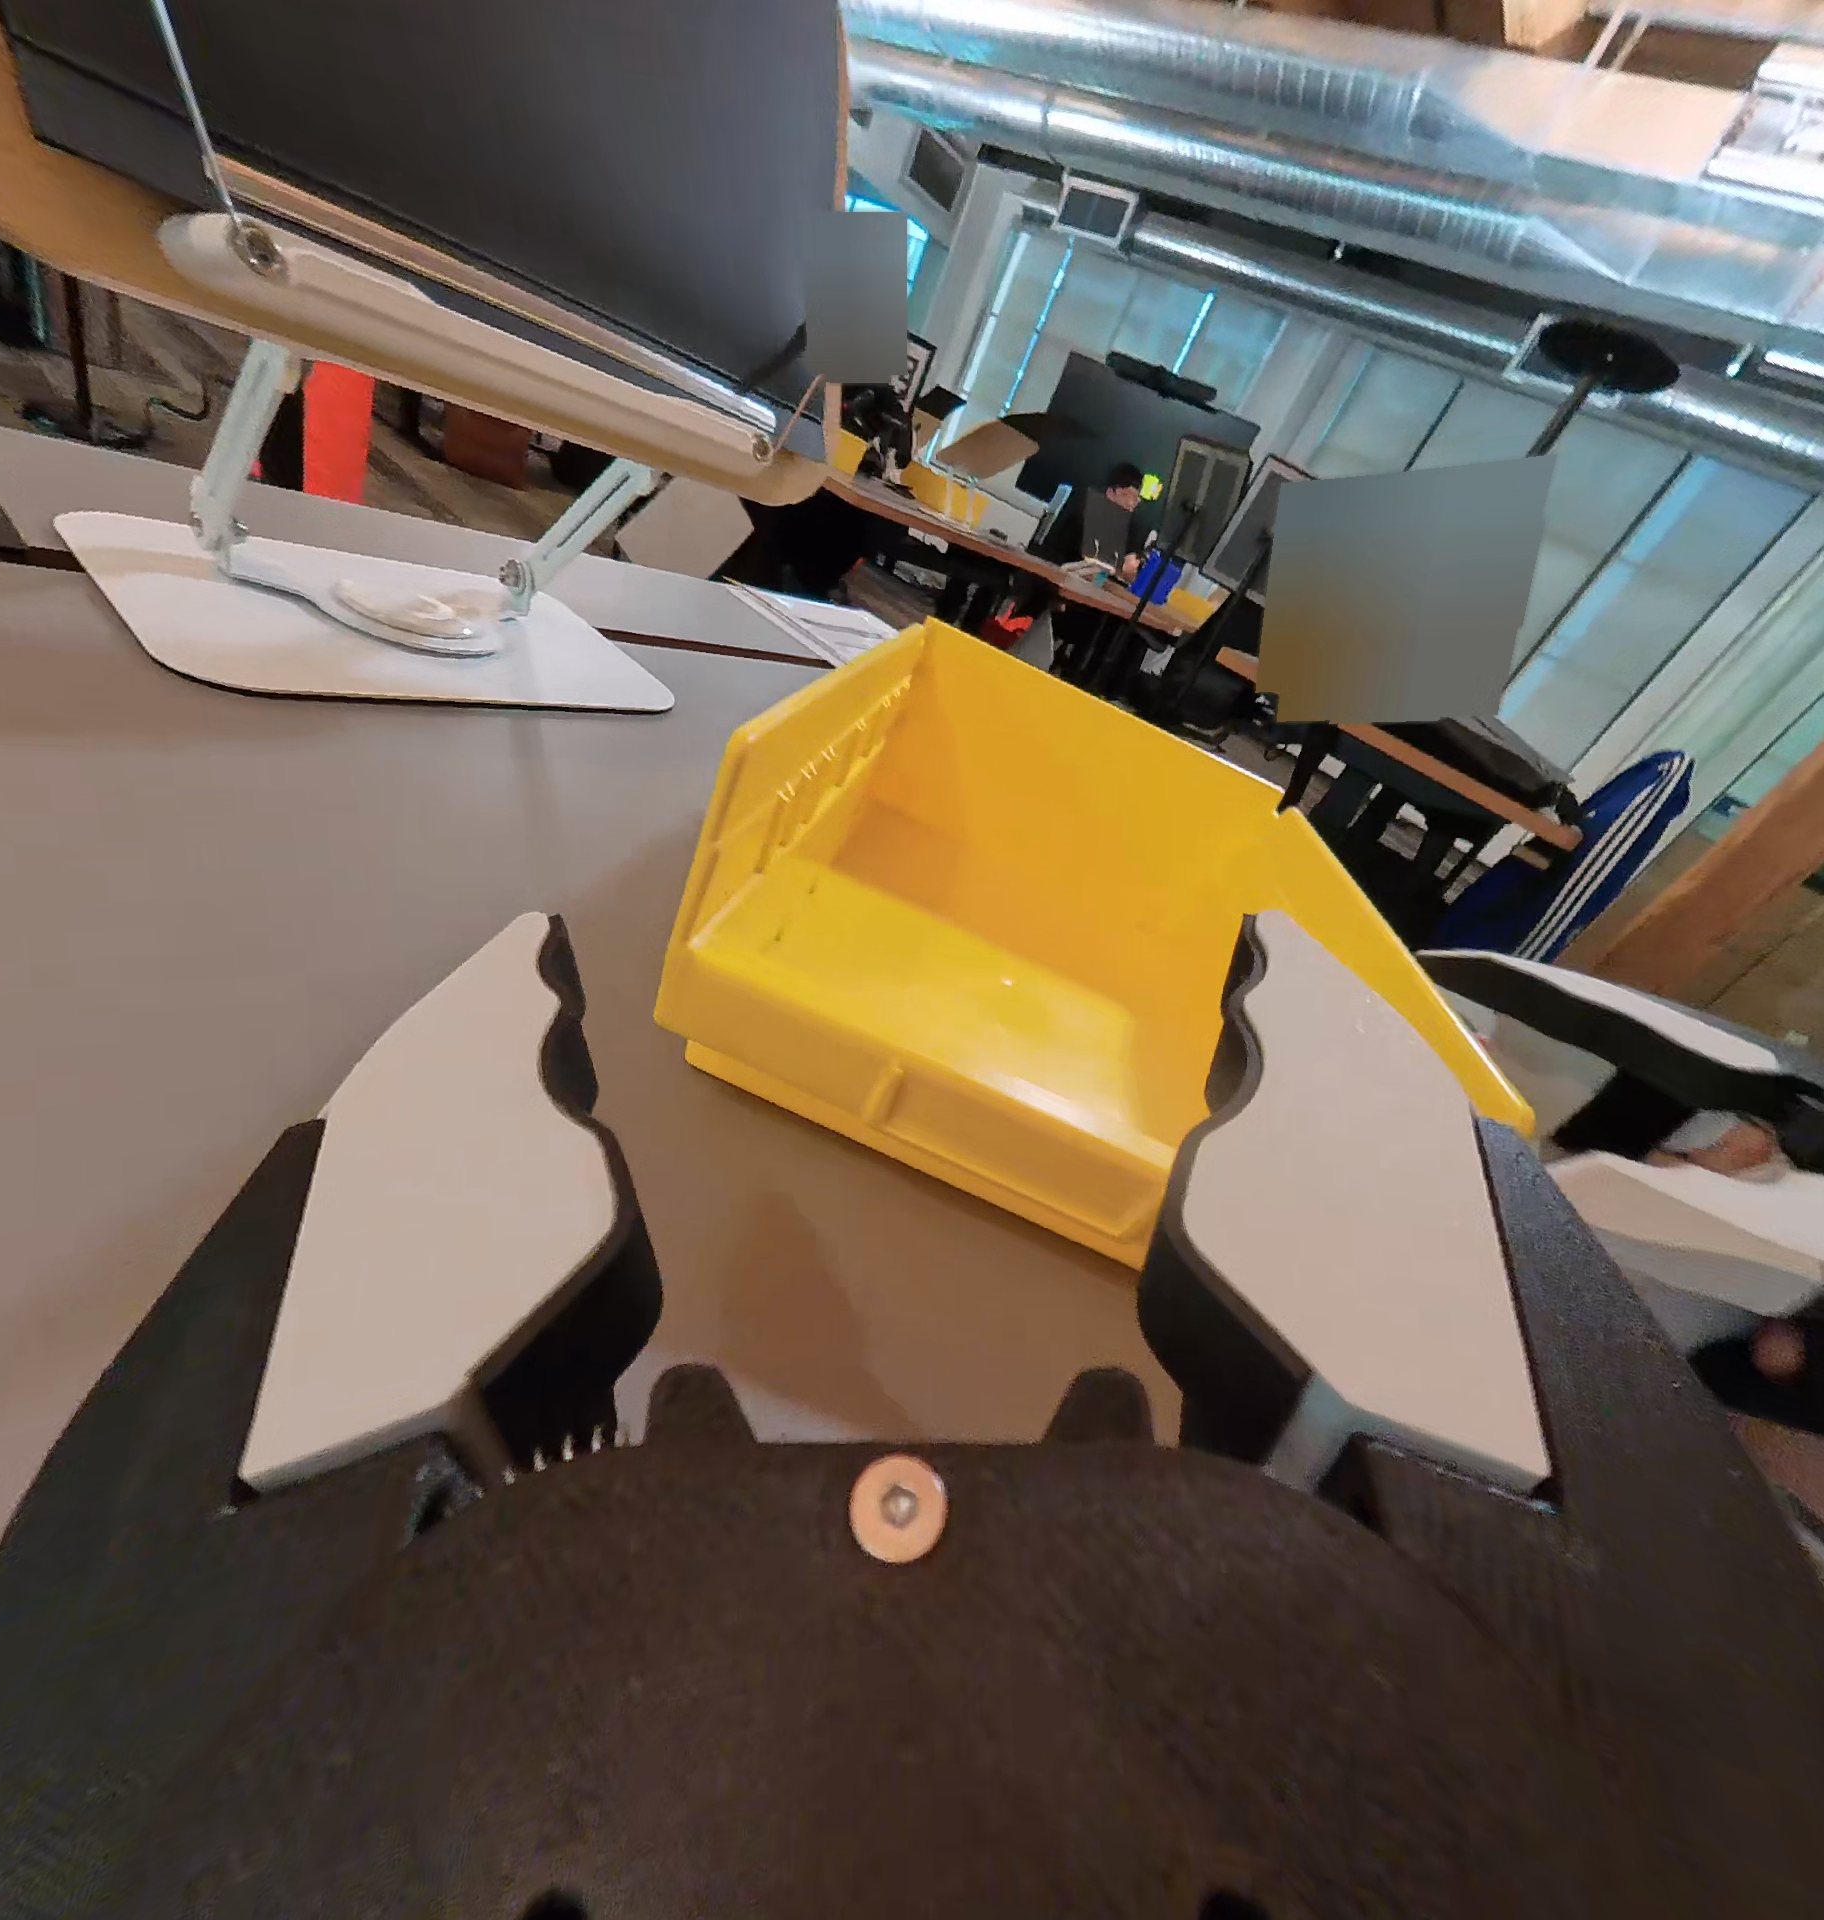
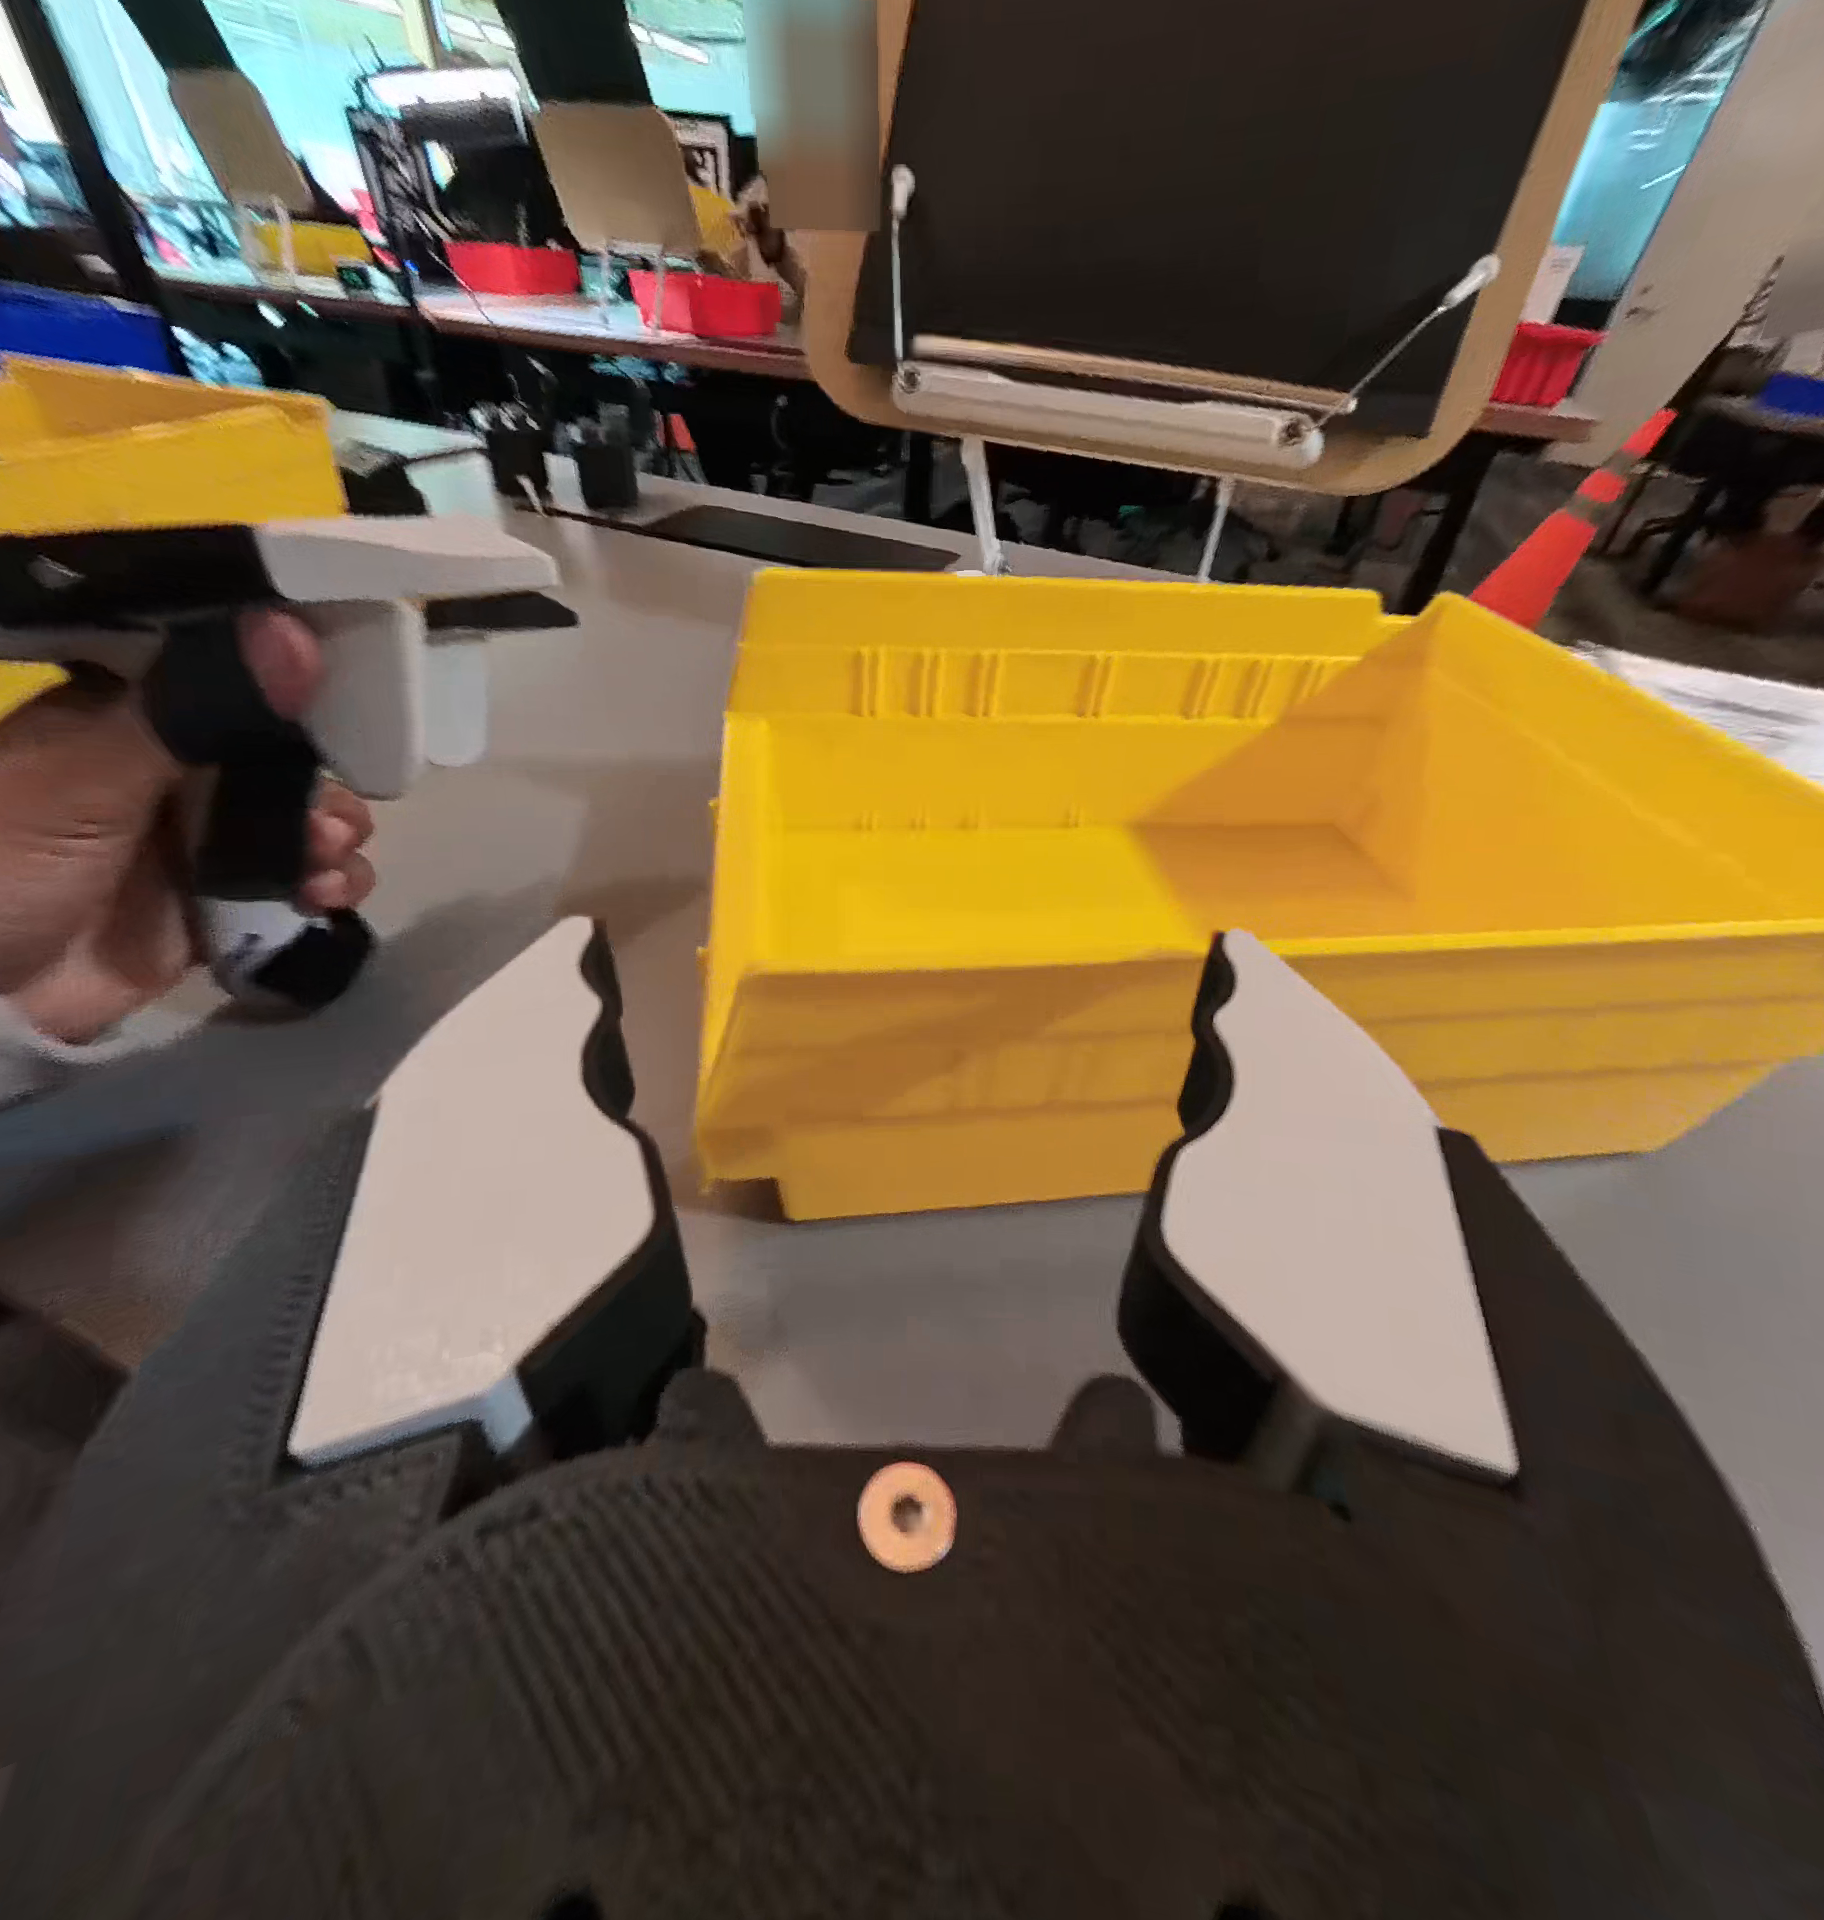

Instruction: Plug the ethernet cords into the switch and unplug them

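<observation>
Grey tabletop is filling the foreground of both views, with an open office of long desks blurring behind it. Left wrist view is showing the left gripper hovering with its white-faced fingers spread wide and nothing between them, pointing at a small yellow plastic bin sitting on the table; its inside is looking bare. Only this view is catching the white flat foot of the tablet stand, and the ceiling's silver ducts.

Right wrist view is giving what the other cannot: a wide, shallow yellow plastic bin lying just ahead of the right gripper, whose fingers are likewise parted and gripping nothing. That bin's visible floor is also showing nothing. At the left edge a hand is squeezing the handle of the other gripper, motion-blurred. Red trays and an orange cone are sitting far back. Ethernet cords and switch are showing in neither view.
</observation>
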Tool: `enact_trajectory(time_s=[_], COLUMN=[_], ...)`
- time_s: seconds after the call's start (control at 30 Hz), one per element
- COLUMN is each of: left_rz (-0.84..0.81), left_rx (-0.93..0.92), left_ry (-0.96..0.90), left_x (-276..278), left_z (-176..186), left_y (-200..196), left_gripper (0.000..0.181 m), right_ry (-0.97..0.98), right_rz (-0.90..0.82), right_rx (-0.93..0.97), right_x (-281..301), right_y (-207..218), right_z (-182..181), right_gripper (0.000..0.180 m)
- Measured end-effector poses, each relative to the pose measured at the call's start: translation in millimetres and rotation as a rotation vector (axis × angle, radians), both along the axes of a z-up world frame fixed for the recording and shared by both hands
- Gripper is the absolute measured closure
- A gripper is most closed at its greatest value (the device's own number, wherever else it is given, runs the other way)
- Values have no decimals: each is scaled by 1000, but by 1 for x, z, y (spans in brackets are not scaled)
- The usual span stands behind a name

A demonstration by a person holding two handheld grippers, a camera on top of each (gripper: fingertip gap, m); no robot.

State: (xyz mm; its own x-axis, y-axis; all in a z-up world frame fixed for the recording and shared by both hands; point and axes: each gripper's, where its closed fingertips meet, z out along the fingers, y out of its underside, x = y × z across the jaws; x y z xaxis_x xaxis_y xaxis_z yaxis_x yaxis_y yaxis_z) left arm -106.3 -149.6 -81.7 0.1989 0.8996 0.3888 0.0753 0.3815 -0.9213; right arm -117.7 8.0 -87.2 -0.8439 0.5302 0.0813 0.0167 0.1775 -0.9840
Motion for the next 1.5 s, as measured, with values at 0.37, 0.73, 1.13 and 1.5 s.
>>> enact_trajectory(time_s=[0.37,0.73,1.13,1.5], left_rz=[-1,-53,-62,-75], left_rx=[67,55,78,90], left_ry=[20,1,5,0], left_x=[5,2,4,3], left_z=[1,-2,-2,-4], left_y=[-7,7,6,8], left_gripper=[67,70,71,72], right_ry=[-210,-91,-149,-184], right_rz=[-149,-213,-431,-501], right_rx=[-5,157,145,-9], right_x=[-113,-197,-249,-267], right_y=[89,143,266,338], right_z=[-16,-25,-24,-24], right_gripper=[168,172,170,171])
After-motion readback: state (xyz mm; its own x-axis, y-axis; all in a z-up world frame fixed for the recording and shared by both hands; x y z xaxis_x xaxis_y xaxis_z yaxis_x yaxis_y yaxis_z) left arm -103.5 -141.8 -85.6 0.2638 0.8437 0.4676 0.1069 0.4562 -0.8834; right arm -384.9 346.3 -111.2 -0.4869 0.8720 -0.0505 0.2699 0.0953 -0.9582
